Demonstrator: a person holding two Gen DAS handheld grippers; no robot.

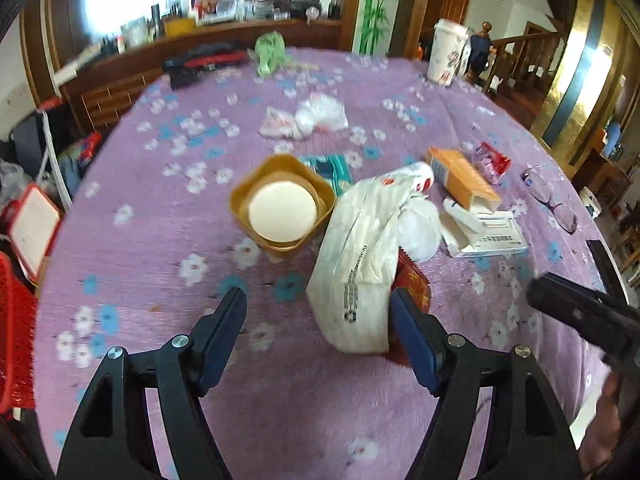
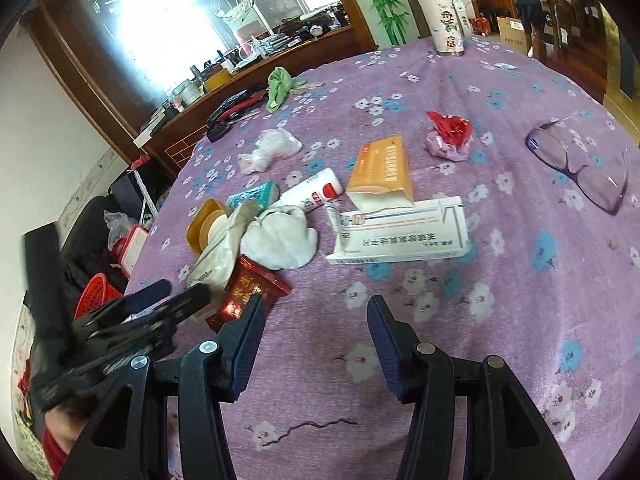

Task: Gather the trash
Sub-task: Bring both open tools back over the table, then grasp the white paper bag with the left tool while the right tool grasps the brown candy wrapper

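Trash lies scattered on a purple flowered tablecloth [image 1: 160, 280]. My left gripper [image 1: 318, 300] is open, and the lower end of a white plastic bag [image 1: 360, 256] lies between its fingers, close to the right one. A red packet [image 1: 414, 284] sticks out from under the bag. A brown square bowl [image 1: 280, 204] with a white lid sits just beyond. My right gripper [image 2: 314, 308] is open over bare cloth, its left finger beside the red packet [image 2: 252, 284]. Farther off lie a crumpled tissue [image 2: 280, 240], a white box [image 2: 400, 232], an orange box [image 2: 380, 172] and a red wrapper [image 2: 448, 134].
Glasses [image 2: 580, 168] lie at the right. A tall paper cup [image 2: 440, 20] and a green cloth [image 2: 278, 88] stand at the far side. A clear bag [image 2: 268, 148] and a white tube [image 2: 312, 192] lie mid-table. A red basket [image 2: 96, 292] sits on the floor at left.
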